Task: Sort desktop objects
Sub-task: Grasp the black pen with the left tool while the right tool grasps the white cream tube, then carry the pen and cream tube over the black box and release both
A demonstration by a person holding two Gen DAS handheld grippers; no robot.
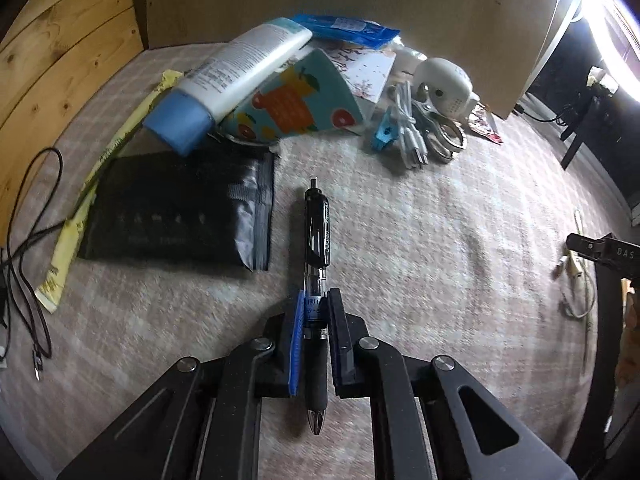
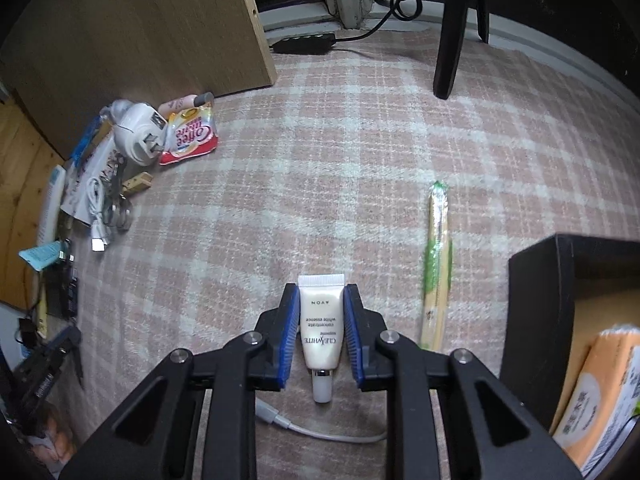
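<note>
Two hand-held grippers work a checked cloth [image 2: 360, 152] strewn with desk clutter. The left gripper [image 1: 316, 312] has its jaws drawn narrow on a black click pen [image 1: 318, 240], pads pressing the clear barrel just above the rubber grip, so the pen lies in line with the fingers, tip toward six o'clock and clicker toward twelve. That mid-barrel hold looks chosen to keep the pen from swinging when it is lifted.

The right gripper [image 2: 322, 320] brackets a small cream tube [image 2: 322, 332], crimped end at twelve o'clock, cap at six. Its blue pads sit against the tube's wide shoulders; whether they truly squeeze or only touch is hard to tell from this angle.

At ten to twelve o'clock in the left view, the unsorted heap leans on a wooden board [image 1: 340, 4]: a white lotion tube [image 1: 236, 76], a fruit-print cup [image 1: 296, 100] and a black pouch [image 1: 180, 208]. A black box [image 2: 568, 320] at three to four o'clock in the right view, already holding an orange packet [image 2: 600, 392], is probably where the small items go.
</note>
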